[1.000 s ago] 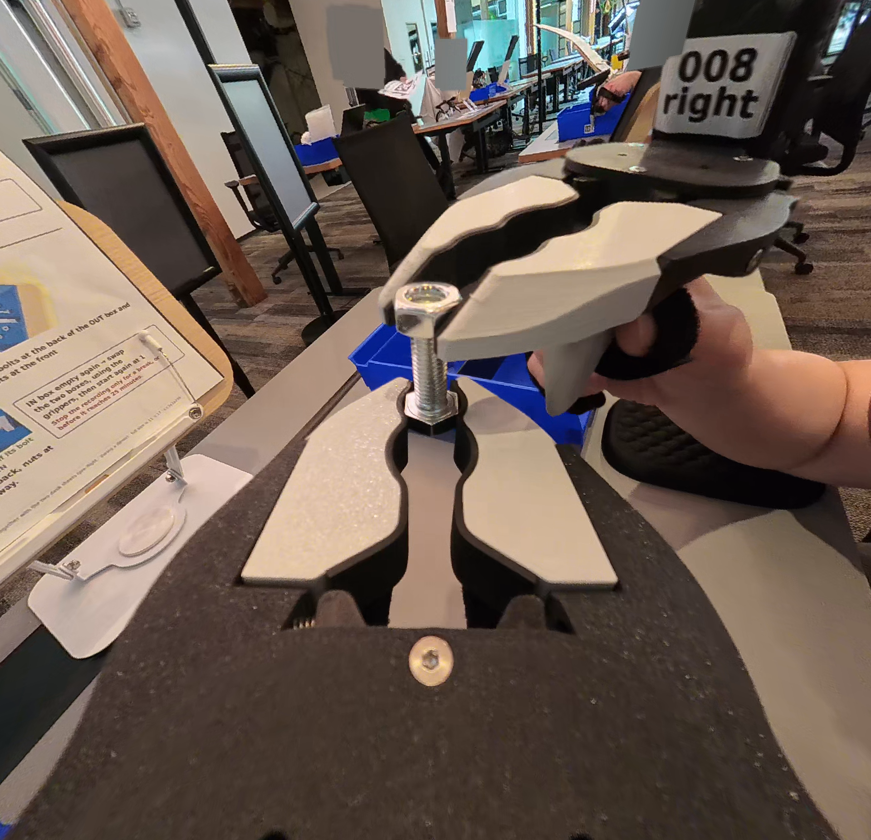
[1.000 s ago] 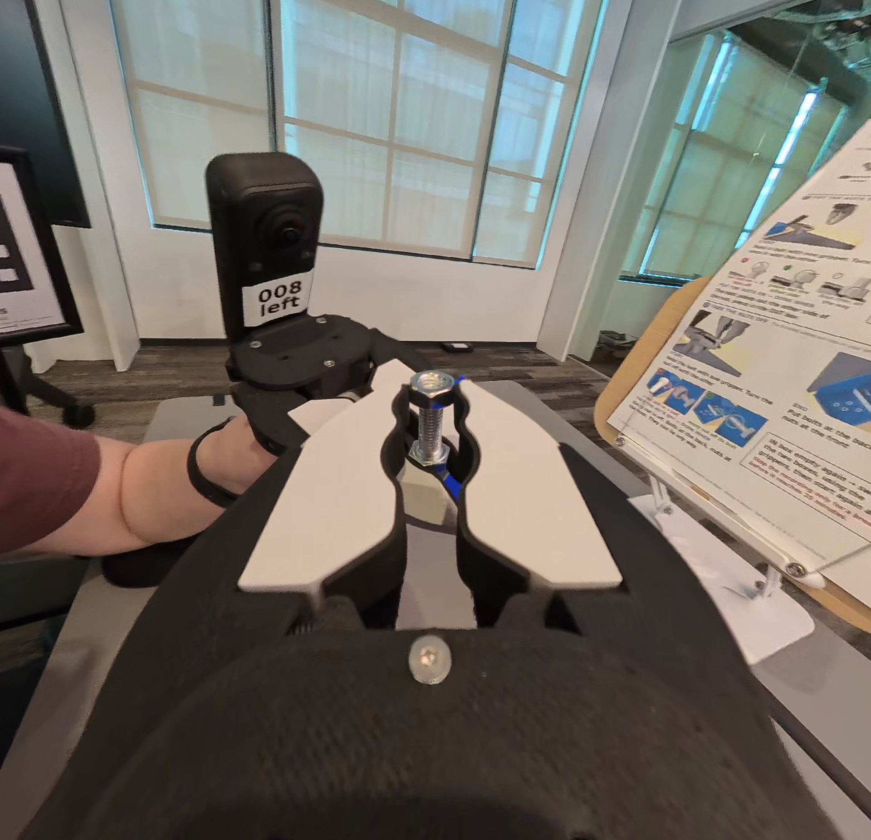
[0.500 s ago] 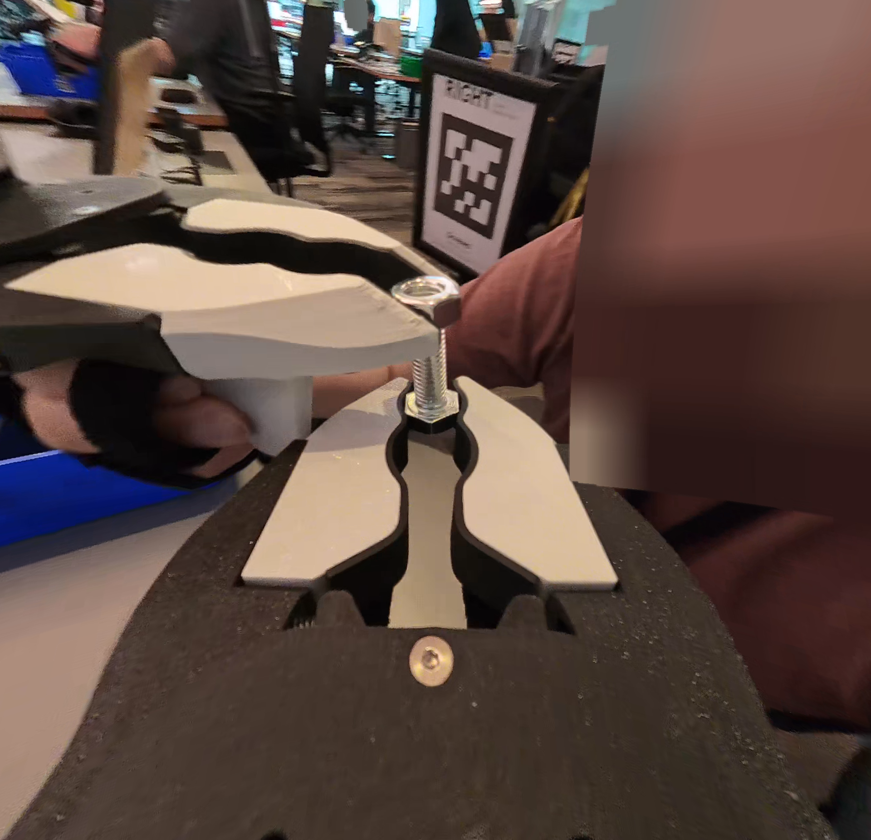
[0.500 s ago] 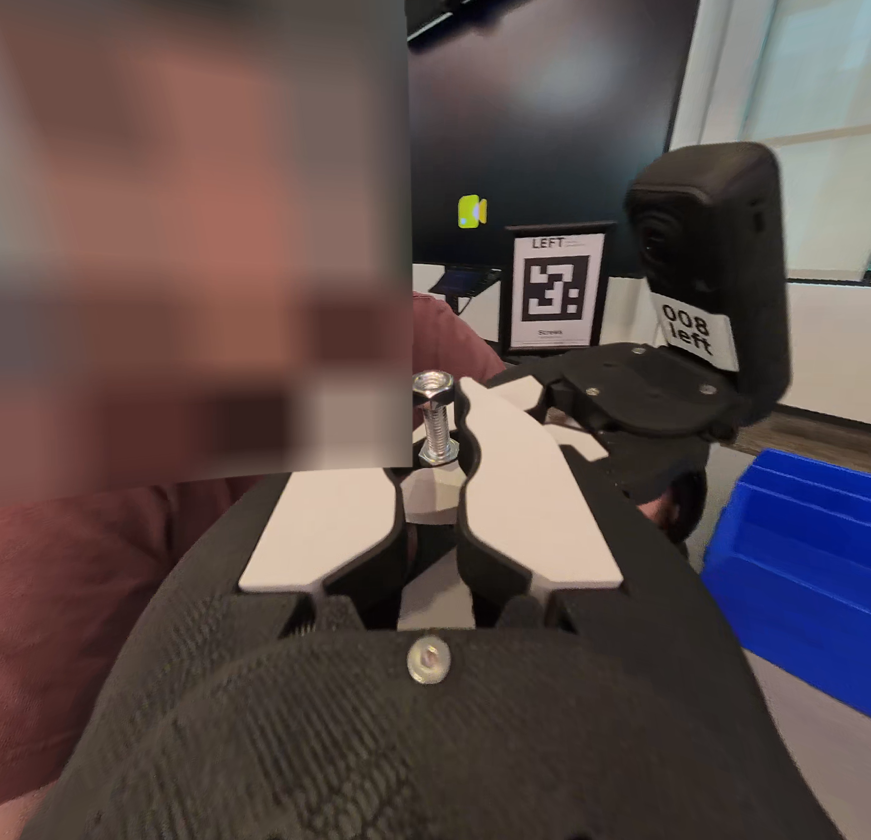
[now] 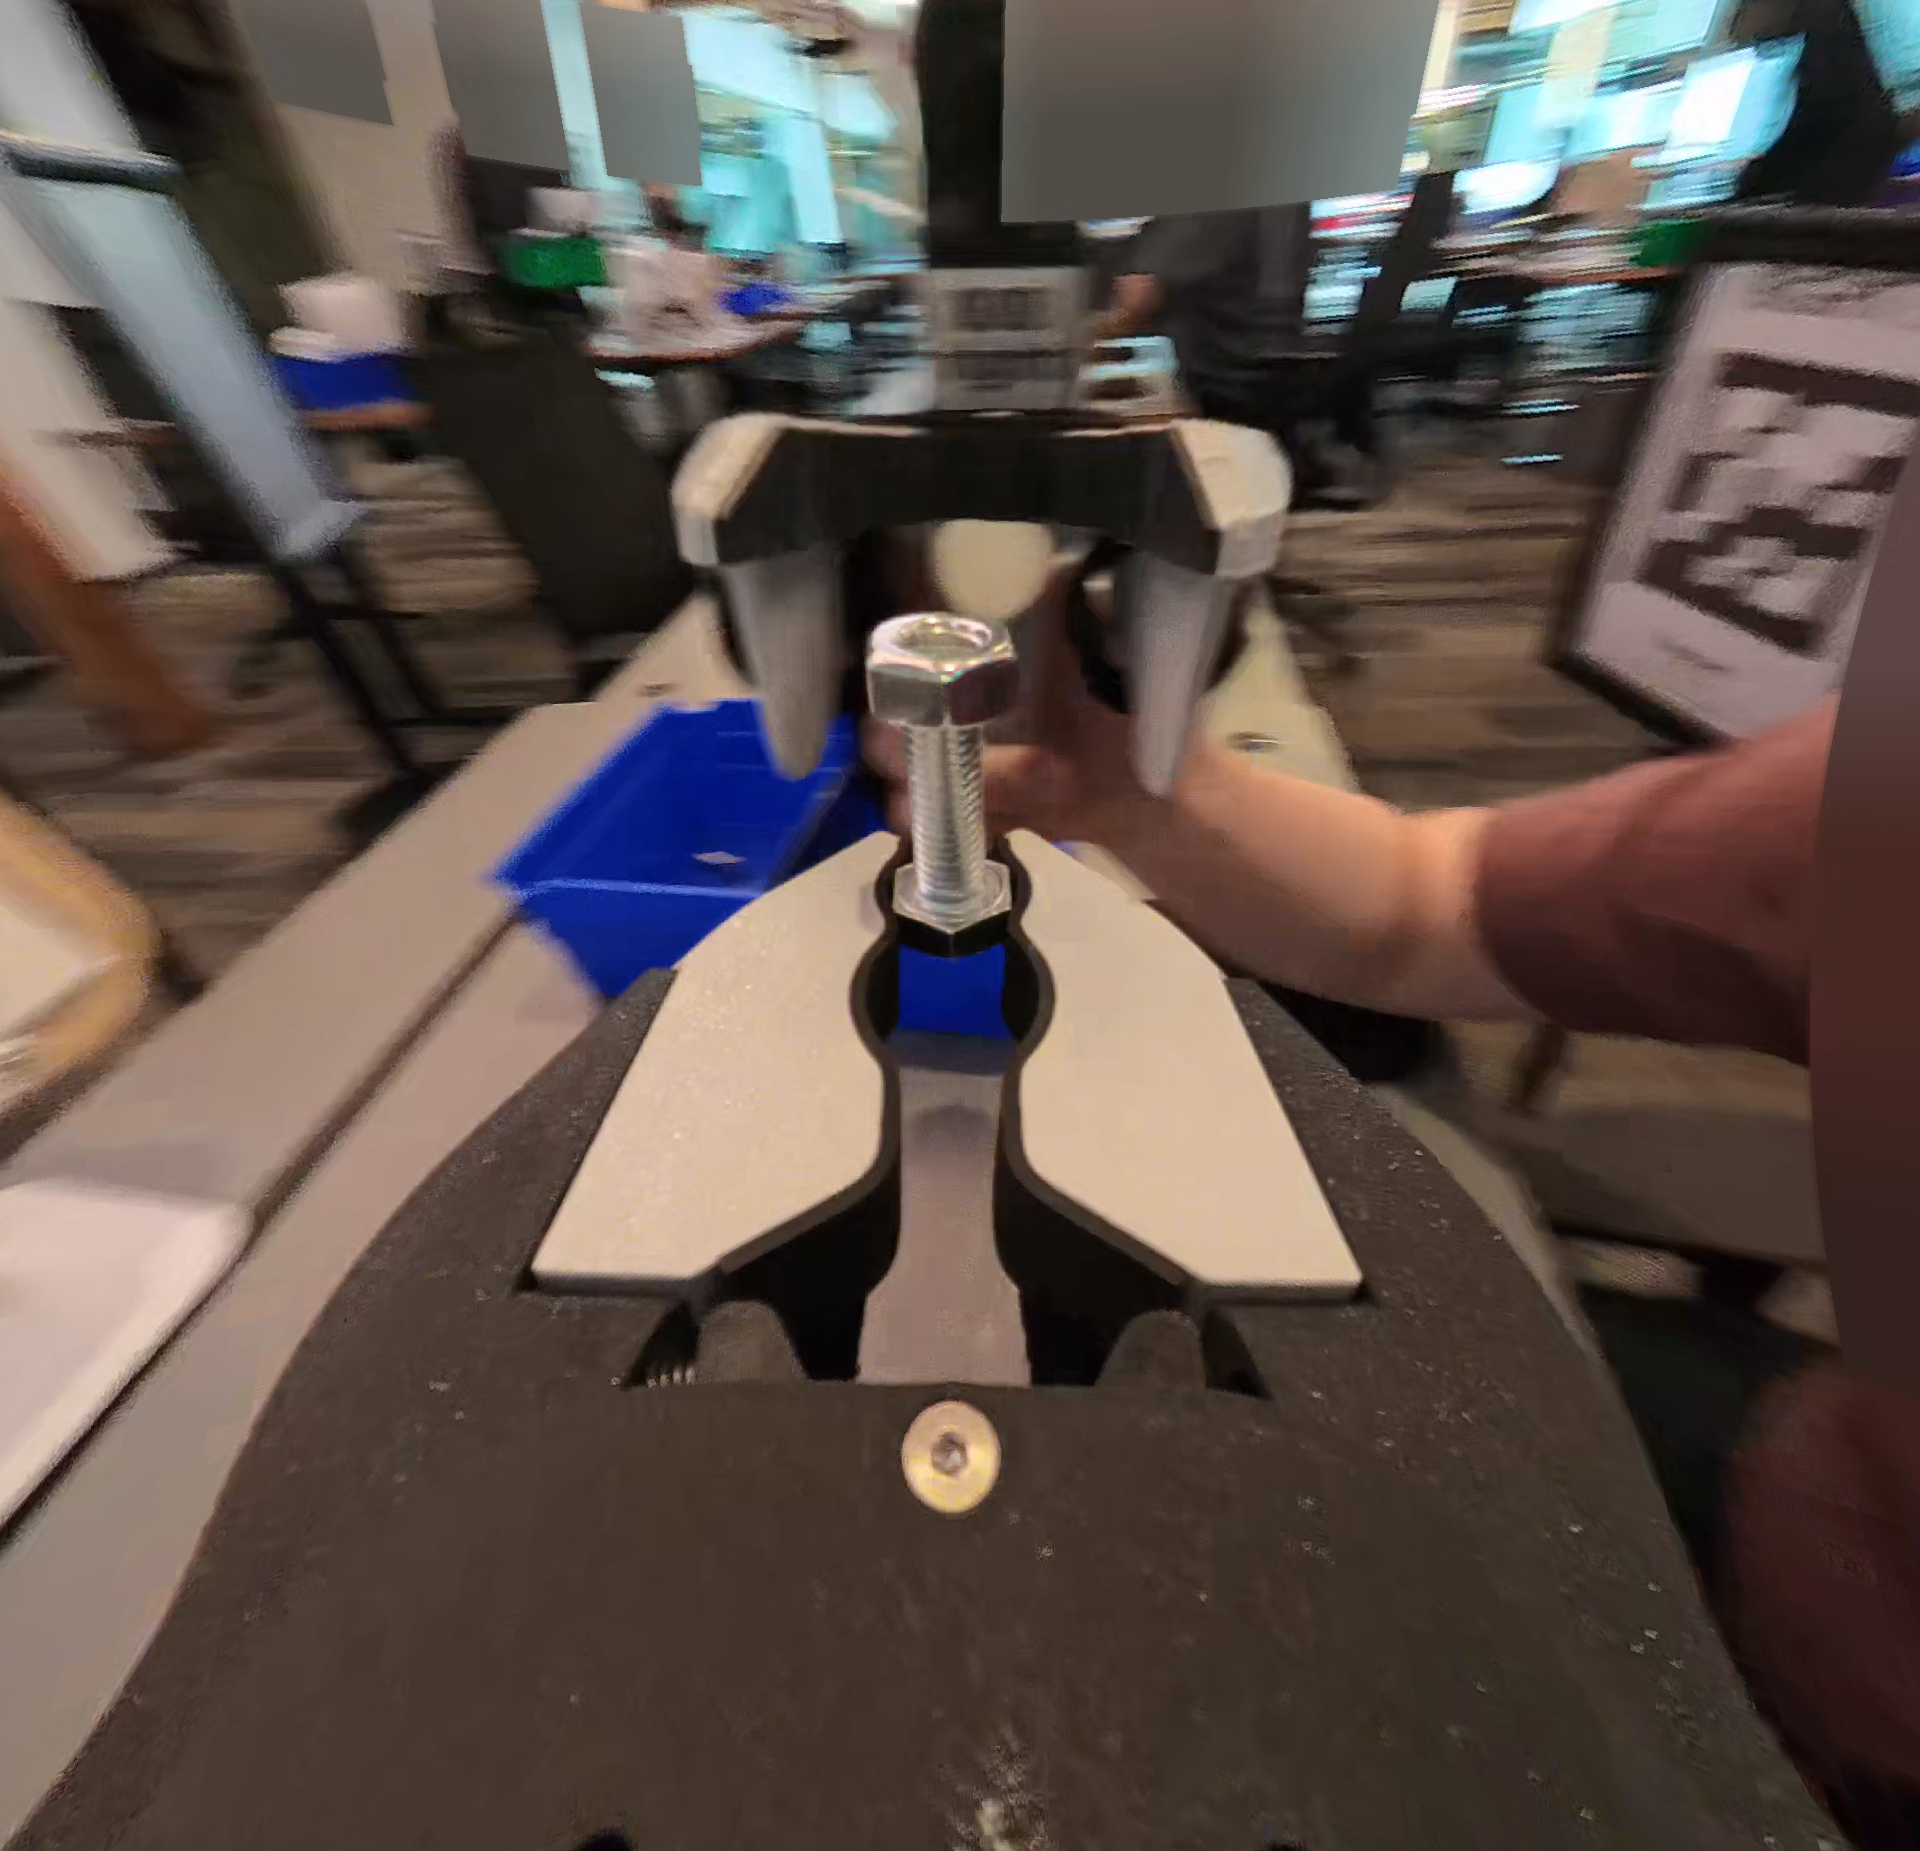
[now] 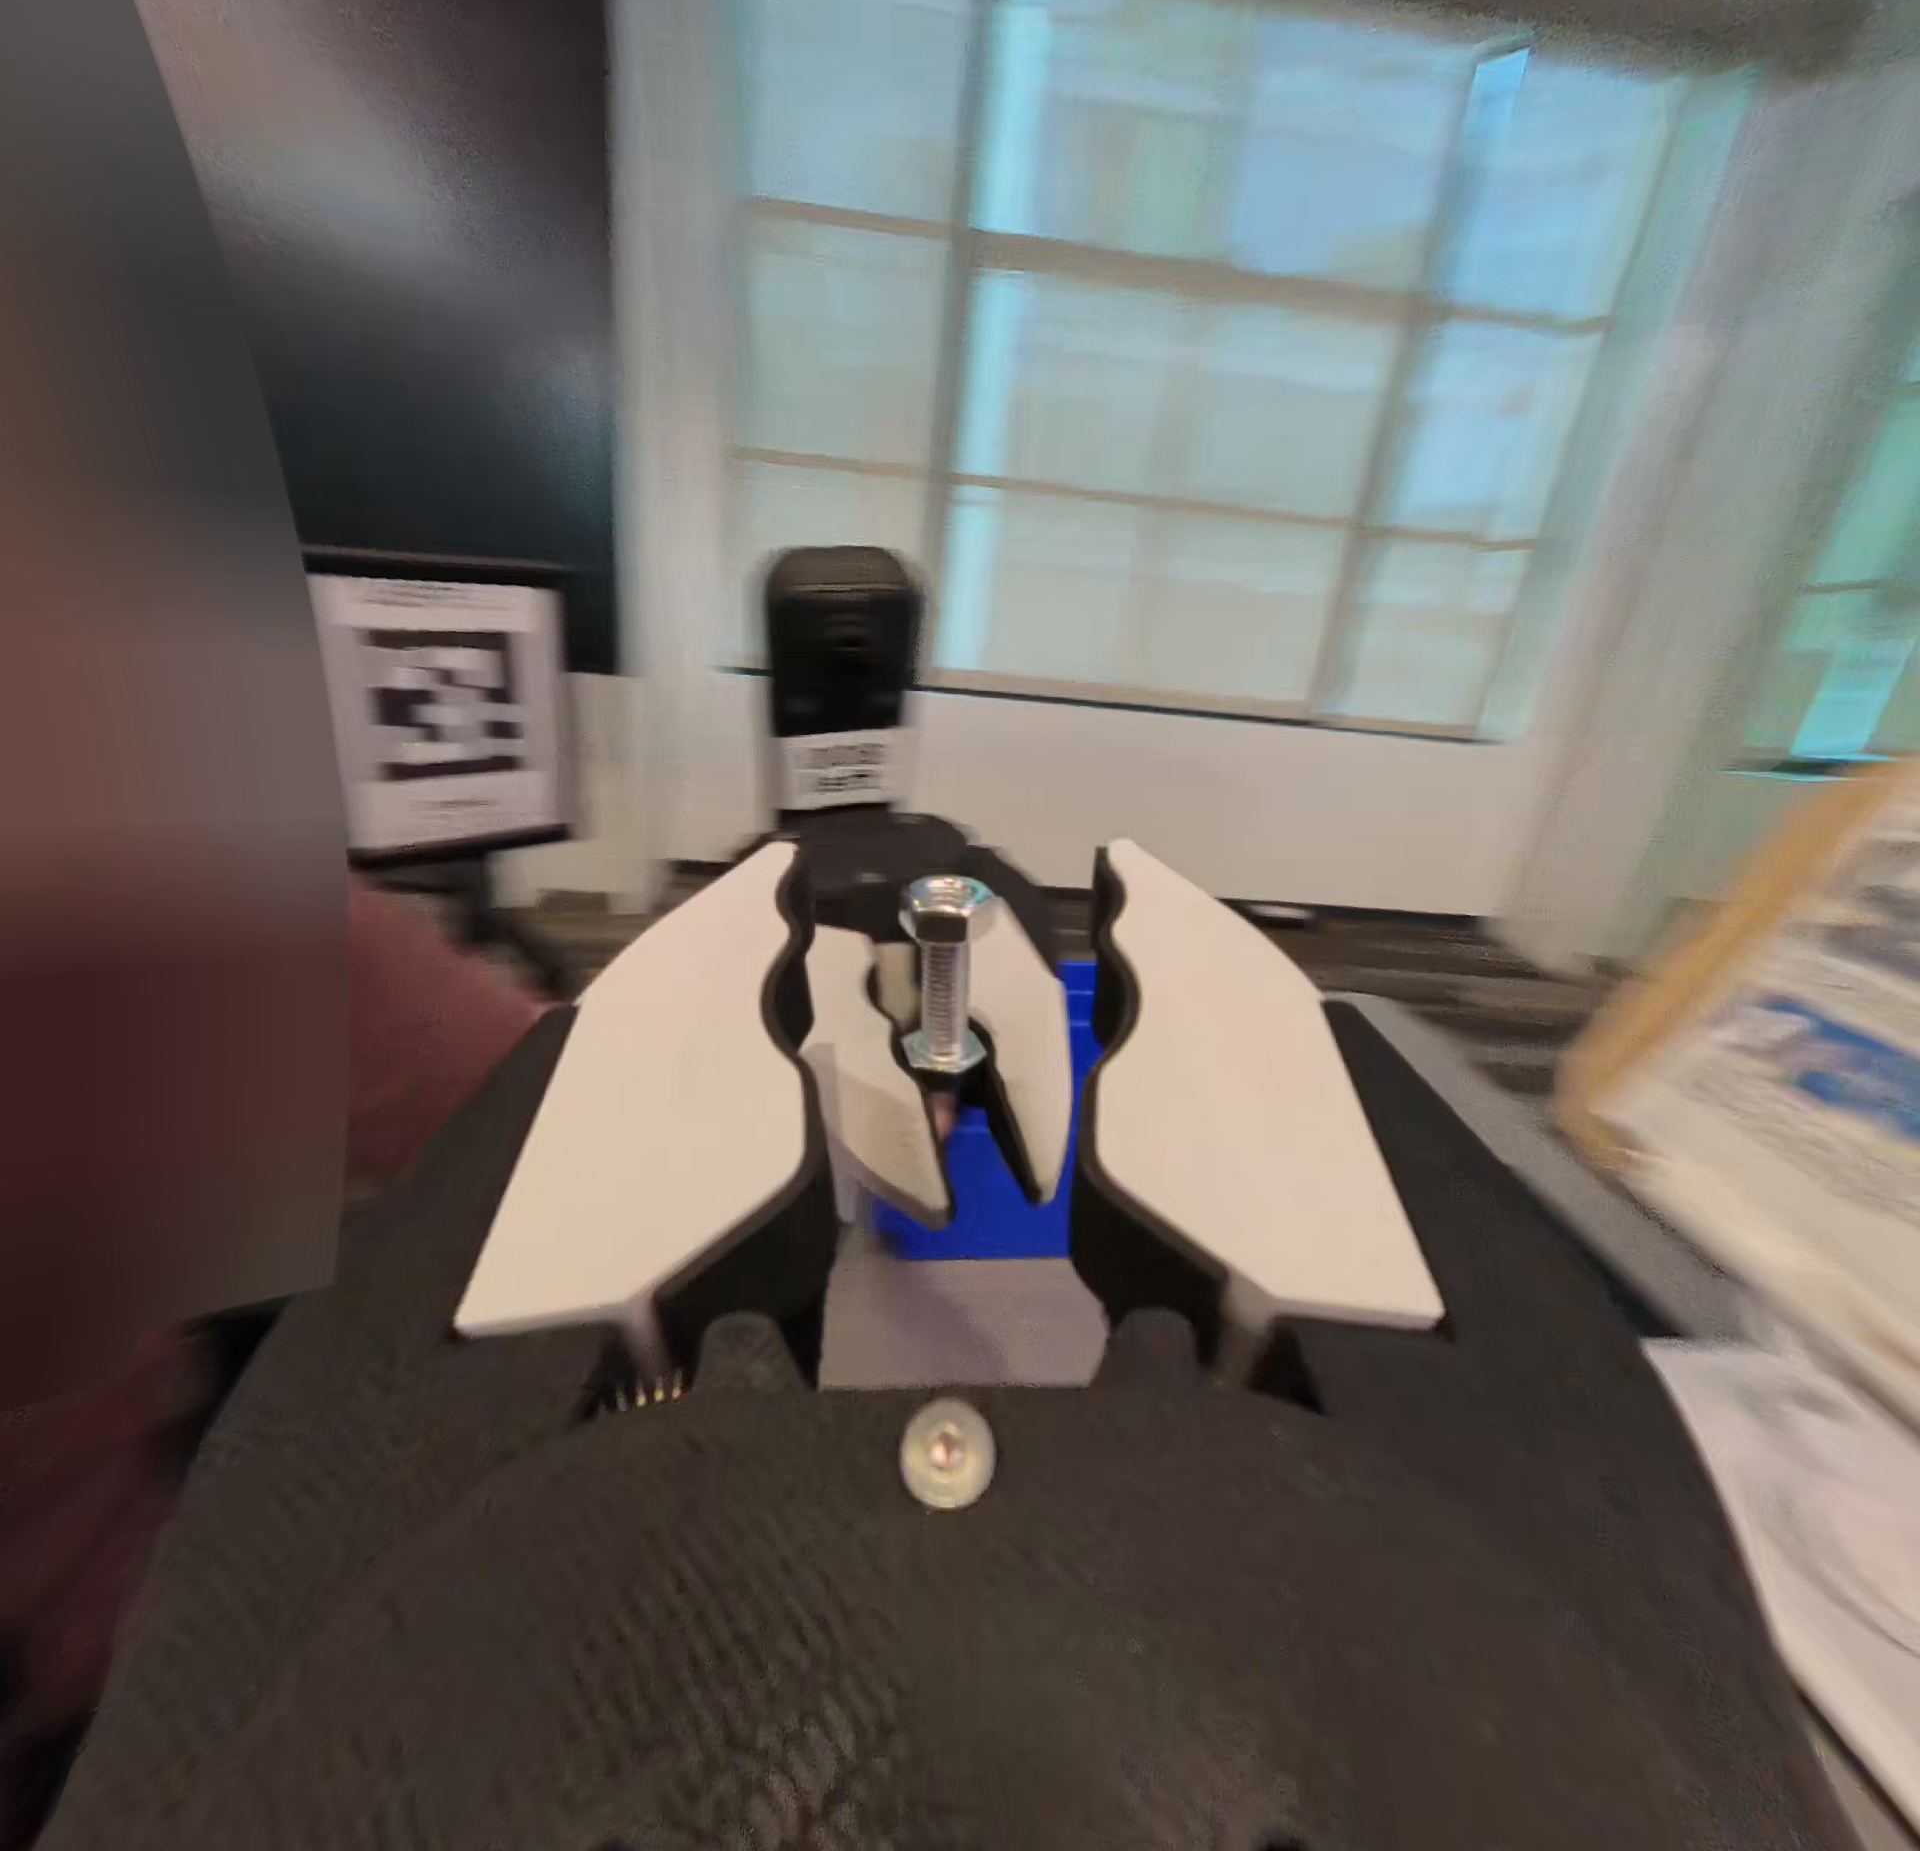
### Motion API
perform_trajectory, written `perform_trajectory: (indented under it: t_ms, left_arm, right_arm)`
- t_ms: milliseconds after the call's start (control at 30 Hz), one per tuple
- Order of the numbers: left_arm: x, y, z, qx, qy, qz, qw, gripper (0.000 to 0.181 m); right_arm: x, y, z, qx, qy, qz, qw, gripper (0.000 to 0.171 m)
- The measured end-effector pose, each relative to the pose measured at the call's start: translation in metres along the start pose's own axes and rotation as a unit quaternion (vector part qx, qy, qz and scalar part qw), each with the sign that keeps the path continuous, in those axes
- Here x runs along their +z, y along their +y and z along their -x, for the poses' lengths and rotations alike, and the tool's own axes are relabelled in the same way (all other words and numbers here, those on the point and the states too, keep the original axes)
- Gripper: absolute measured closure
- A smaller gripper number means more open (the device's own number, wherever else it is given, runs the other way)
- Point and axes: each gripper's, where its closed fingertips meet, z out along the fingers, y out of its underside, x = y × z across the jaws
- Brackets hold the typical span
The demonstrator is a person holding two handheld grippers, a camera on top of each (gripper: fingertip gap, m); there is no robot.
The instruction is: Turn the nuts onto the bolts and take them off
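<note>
A silver bolt (image 5: 943, 793) stands upright with a hex nut (image 5: 940, 669) at its top end. My left gripper (image 5: 951, 866) is shut on the bolt's lower hex head (image 5: 951, 895). My right gripper (image 5: 977, 773) faces it from beyond, open, with one finger on each side of the nut and not touching it. In the right wrist view my right gripper (image 6: 945, 856) is open wide around the bolt (image 6: 938, 980) and nut (image 6: 938, 908). The left gripper (image 6: 940, 1058) grips the lower end there.
A blue bin (image 5: 665, 845) sits on the grey table (image 5: 364, 970) just beyond the bolt; it also shows in the right wrist view (image 6: 977, 1219). A wooden instruction board (image 6: 1766, 1074) stands to the right. A framed marker sign (image 5: 1766, 513) and the person's arm (image 5: 1455, 897) are close by. Spacing between my two grippers at the tips: around 6 centimeters.
My right gripper has let go of the top nut and opened wide. Both views have swung round, and the grippers now face each other head-on. The left gripper still holds the bolt.
</note>
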Motion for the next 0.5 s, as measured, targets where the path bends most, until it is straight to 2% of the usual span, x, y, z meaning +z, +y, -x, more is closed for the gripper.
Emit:
perform_trajectory:
  t_ms: [67,133,300,367,500]
  left_arm:
    - [-0.006,0.003,0.03,0.027,-0.108,0.006,0.994,0.167]
    - [-0.011,0.004,0.044,0.035,-0.158,0.009,0.987,0.167]
    - [-0.01,0.009,0.048,0.033,-0.178,0.019,0.983,0.167]
    - [-0.01,0.009,0.047,0.033,-0.177,0.021,0.983,0.167]
    - [-0.008,0.008,0.042,0.031,-0.155,0.023,0.987,0.167]
  right_arm:
    - [0.002,0.004,-0.02,-0.052,0.113,0.011,0.992,0.125]
    - [0.005,0.009,-0.025,-0.066,0.164,0.018,0.984,0.126]
    - [0.013,0.024,-0.027,-0.03,0.196,0.027,0.98,0.135]
    - [0.012,0.027,-0.028,-0.04,0.203,0.034,0.978,0.151]
    - [0.013,0.025,-0.021,-0.052,0.165,0.053,0.983,0.154]
